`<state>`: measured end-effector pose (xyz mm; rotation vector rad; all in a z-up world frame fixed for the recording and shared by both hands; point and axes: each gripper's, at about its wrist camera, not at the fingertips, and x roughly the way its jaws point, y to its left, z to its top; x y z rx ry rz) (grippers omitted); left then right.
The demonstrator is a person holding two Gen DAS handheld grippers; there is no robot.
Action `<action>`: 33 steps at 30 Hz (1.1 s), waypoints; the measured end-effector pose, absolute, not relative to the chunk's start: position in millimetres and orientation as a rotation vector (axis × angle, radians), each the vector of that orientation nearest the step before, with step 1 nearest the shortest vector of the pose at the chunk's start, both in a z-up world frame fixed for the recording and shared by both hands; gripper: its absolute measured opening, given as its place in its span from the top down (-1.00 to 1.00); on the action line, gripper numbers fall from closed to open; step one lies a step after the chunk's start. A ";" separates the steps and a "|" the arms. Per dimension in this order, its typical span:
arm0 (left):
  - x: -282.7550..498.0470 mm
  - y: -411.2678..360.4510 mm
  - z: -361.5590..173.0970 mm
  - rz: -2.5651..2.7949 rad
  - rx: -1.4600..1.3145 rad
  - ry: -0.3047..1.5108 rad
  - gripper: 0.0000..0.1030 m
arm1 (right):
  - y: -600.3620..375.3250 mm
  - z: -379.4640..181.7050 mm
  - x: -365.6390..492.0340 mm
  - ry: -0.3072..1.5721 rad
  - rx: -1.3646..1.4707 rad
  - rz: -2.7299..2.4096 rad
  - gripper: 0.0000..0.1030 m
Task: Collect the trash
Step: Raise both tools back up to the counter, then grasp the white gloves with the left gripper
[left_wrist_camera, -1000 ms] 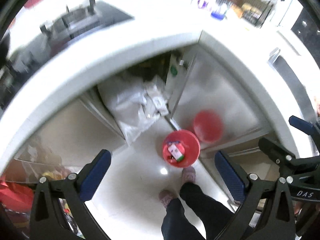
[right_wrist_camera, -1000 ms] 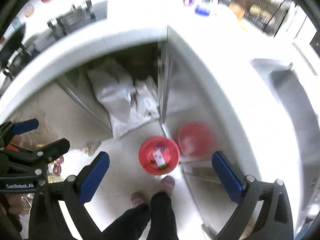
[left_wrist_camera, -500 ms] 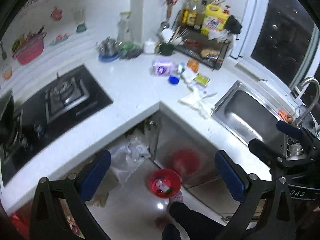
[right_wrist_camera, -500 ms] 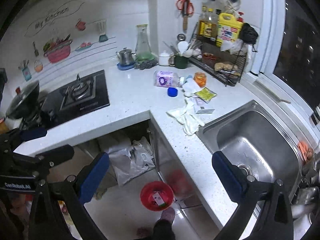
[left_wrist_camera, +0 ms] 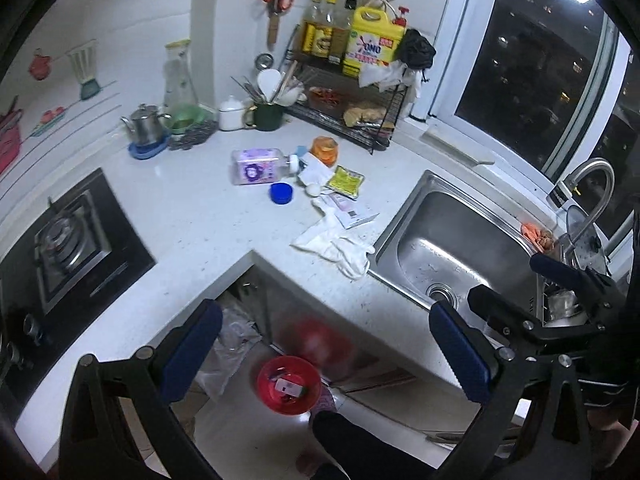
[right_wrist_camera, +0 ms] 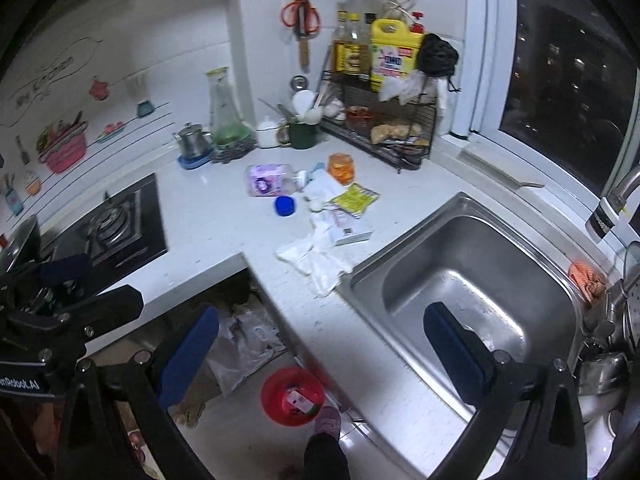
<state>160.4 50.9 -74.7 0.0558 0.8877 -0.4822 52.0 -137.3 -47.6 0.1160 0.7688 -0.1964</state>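
Observation:
Trash lies on the white counter (left_wrist_camera: 192, 224): a purple bottle (left_wrist_camera: 258, 167) on its side, a blue cap (left_wrist_camera: 281, 193), an orange jar (left_wrist_camera: 324, 150), a yellow sachet (left_wrist_camera: 346, 179), a flat packet (left_wrist_camera: 352, 213) and a white glove (left_wrist_camera: 338, 246). A red bin (left_wrist_camera: 289, 385) with a carton in it stands on the floor below. My left gripper (left_wrist_camera: 326, 354) is open and empty, high above the bin. My right gripper (right_wrist_camera: 320, 350) is open and empty above the counter edge; the bin (right_wrist_camera: 292, 395) shows below it.
A steel sink (right_wrist_camera: 460, 280) with a tap (left_wrist_camera: 592, 196) is to the right, a gas hob (left_wrist_camera: 68, 248) to the left. A kettle (left_wrist_camera: 146, 128), mugs and a wire rack (left_wrist_camera: 352, 120) with bottles stand at the back. The cupboard under the counter is open, with plastic bags (right_wrist_camera: 244, 344).
Both grippers have risen and tilted up from looking down at the floor bin to looking over the counter. The bin now sits low in both views. Both stay open.

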 end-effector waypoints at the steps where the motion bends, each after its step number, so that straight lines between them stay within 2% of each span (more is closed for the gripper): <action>1: 170.8 43.6 -77.6 -0.479 0.072 0.906 -1.00 | -142.0 -49.2 58.7 0.778 0.118 -0.208 -0.99; 9: 236.4 2.9 -102.8 -0.503 0.160 0.996 -1.00 | -180.4 -68.6 104.7 0.844 0.166 -0.234 -0.99; 19: 320.4 -39.0 -171.2 -0.526 0.186 1.164 -1.00 | -232.6 -105.3 166.2 0.933 0.168 -0.244 -0.99; 33: 372.0 -72.7 -264.7 -0.544 0.242 1.371 -0.99 | -271.0 -170.1 212.2 1.100 0.176 -0.212 -0.99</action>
